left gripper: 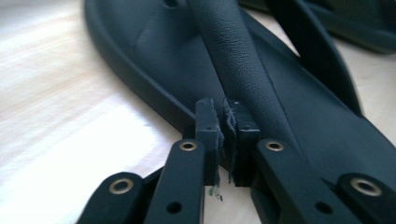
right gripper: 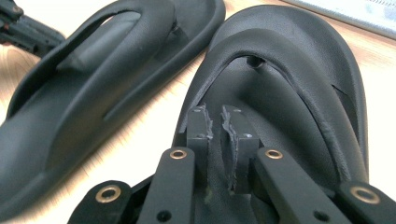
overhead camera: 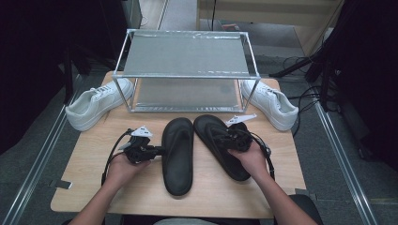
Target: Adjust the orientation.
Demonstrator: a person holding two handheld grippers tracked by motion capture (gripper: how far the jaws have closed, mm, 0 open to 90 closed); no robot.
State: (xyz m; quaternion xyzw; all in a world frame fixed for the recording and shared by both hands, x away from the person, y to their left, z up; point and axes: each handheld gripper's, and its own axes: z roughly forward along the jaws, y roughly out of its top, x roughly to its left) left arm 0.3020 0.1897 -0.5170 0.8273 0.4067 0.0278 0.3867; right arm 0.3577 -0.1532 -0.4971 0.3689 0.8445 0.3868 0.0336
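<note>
Left tongs [left gripper: 223, 122] nipped on the left sandal's [overhead camera: 178, 154] edge, strap close up; right tongs [right gripper: 219, 126] near-closed over the right sandal [right gripper: 280, 116]; both hands low on the desk [overhead camera: 141, 197]

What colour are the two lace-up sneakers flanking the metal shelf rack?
White, both sneakers; clearest in the high view.

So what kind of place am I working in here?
Likely a lab or recording workspace: a small wooden table staged with a metal shoe rack, aluminium rails on the floor, and loose cables.
</note>
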